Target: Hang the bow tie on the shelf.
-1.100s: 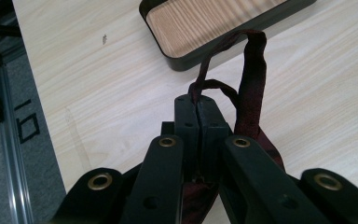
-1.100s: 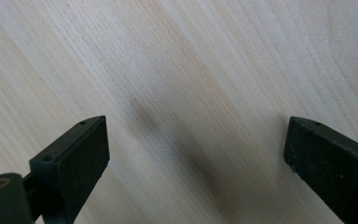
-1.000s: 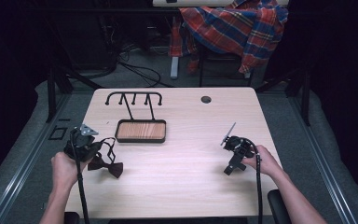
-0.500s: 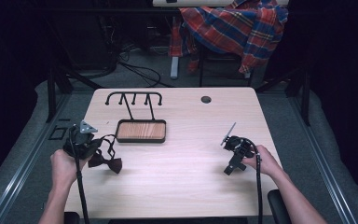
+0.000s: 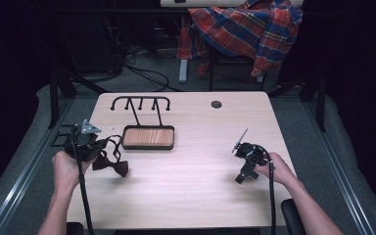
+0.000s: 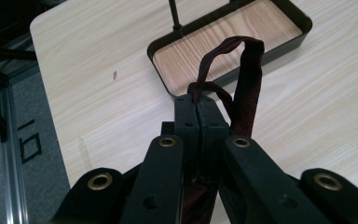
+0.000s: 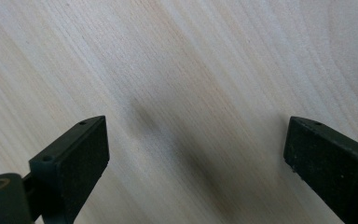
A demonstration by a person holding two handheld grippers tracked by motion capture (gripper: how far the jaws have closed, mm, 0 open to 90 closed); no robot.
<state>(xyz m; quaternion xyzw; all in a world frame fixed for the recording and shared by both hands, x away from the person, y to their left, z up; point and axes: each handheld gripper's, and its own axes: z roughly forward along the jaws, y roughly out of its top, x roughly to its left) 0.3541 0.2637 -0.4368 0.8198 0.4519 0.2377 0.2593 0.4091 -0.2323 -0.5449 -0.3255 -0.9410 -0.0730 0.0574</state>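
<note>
Left claw (image 6: 198, 116) is pressed together on the dark red strap (image 6: 242, 79) of a bow tie (image 5: 112, 164); in the left gripper view we see the strap looping up from between the jaws. From the high view the bow itself hangs just right of and below the left claw (image 5: 100, 147), at the near-left part of the counter (image 5: 196, 186). We cannot tell whether it touches the counter.

The black stand with hooks (image 5: 141, 104) rises from a wood-lined tray (image 5: 148, 137), which lies just ahead and to the right of the left claw. The hook bar runs left to right across the counter, well above the tray. We judge the coming move turns on lifting the strap loop up and forward to that bar.

Right claw (image 7: 196, 154) is spread wide over bare wood, holding nothing. The right claw (image 5: 241, 177) sits well apart at the right side, so the left hand (image 5: 66, 169) is far nearer.

We read no brands, labels or writing anywhere.
</note>
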